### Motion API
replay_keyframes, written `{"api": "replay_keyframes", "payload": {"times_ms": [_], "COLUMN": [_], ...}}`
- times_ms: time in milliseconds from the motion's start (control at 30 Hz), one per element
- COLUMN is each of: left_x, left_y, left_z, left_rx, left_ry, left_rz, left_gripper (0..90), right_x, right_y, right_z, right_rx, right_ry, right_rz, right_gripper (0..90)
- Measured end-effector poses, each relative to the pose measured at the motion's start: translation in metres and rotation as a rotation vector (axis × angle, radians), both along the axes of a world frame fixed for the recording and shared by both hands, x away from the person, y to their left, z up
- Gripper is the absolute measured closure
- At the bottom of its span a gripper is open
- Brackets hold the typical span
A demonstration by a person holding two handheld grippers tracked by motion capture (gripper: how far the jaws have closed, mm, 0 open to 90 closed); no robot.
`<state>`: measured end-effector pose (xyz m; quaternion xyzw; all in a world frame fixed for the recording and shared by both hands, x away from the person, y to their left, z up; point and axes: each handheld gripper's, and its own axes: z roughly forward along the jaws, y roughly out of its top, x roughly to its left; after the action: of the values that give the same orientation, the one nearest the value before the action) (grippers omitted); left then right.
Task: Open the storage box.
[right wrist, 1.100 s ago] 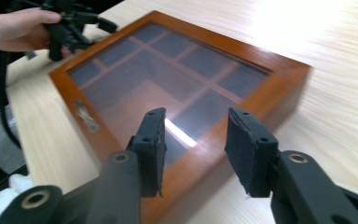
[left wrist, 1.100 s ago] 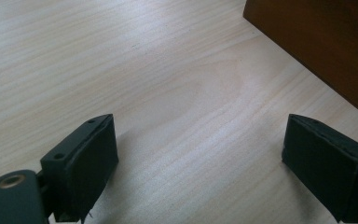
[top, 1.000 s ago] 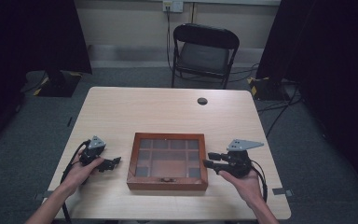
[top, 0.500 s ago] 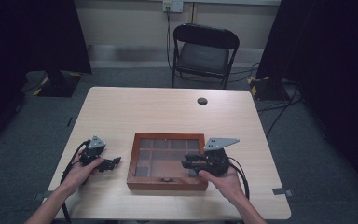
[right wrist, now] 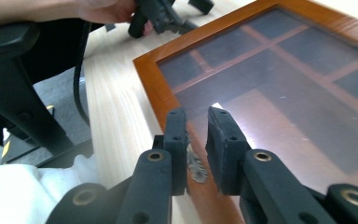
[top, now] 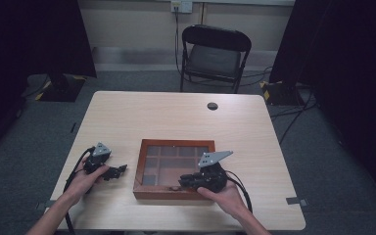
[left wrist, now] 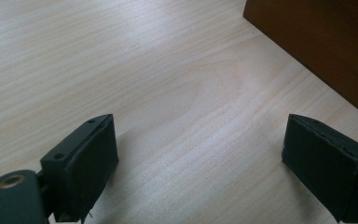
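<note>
A brown wooden box (top: 142, 169) with a glass lid over several compartments lies near the table's front edge. My right gripper (top: 182, 184) reaches in from the right over the box's front rim. In the right gripper view its jaws (right wrist: 196, 114) have just been closing and stand a narrow gap apart. A small metal clasp (right wrist: 196, 169) on the box rim (right wrist: 149, 79) shows in that gap; I see no pad pressing on it. My left gripper (top: 119, 171) rests on the table left of the box, open and holding nothing (left wrist: 198, 126). A box corner (left wrist: 321, 46) lies ahead of it.
A black round cap (top: 212, 105) sits in the table (top: 176, 122) at the back. A black folding chair (top: 215, 54) stands behind the table. Cables trail from both grippers toward the front edge. The other hand and its gripper (right wrist: 168, 14) show beyond the box.
My right gripper has moved left from beside the box onto its front rim, and its jaws have narrowed. The left gripper has stayed where it was.
</note>
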<state>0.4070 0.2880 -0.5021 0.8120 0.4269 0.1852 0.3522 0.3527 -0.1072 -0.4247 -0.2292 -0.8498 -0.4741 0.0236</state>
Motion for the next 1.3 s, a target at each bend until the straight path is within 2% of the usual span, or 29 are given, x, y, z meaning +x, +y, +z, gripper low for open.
{"api": "replay_keyframes", "payload": {"times_ms": [67,267,467,567,767,800,933,1300], "left_x": [0.000,0.000,0.000,0.000,0.000,0.000,0.000,0.000], "left_y": [0.000,0.000,0.000,0.000,0.000,0.000,0.000,0.000], "left_z": [0.000,0.000,0.000,0.000,0.000,0.000,0.000,0.000], "left_rx": [0.000,-0.001,-0.001,0.000,0.000,0.000,0.000,0.000], "left_ry": [-0.001,0.000,0.000,0.000,0.000,0.000,0.000,0.000], "left_rz": [0.000,0.000,0.001,0.000,0.000,0.000,0.000,0.000], "left_gripper": [9.7,9.7,9.7,9.7,9.7,9.7,9.7,9.7], "right_x": [-0.001,0.000,0.001,-0.001,0.000,-0.001,-0.001,-0.001], "right_y": [0.005,0.011,0.016,0.020,0.021,0.022,0.023,0.025], "right_z": [-0.002,-0.003,-0.014,-0.016,-0.018,-0.018,-0.020,-0.017], "right_rx": [-0.007,-0.016,-0.046,-0.071,-0.074,-0.078,-0.069,-0.092], "right_ry": [0.006,0.010,0.018,0.002,-0.010,-0.025,-0.023,-0.027], "right_rz": [0.025,0.037,0.049,0.056,0.063,0.068,0.063,0.083], "right_gripper": [78.7,79.5,78.3,79.5,79.5,79.6,80.5,81.5]}}
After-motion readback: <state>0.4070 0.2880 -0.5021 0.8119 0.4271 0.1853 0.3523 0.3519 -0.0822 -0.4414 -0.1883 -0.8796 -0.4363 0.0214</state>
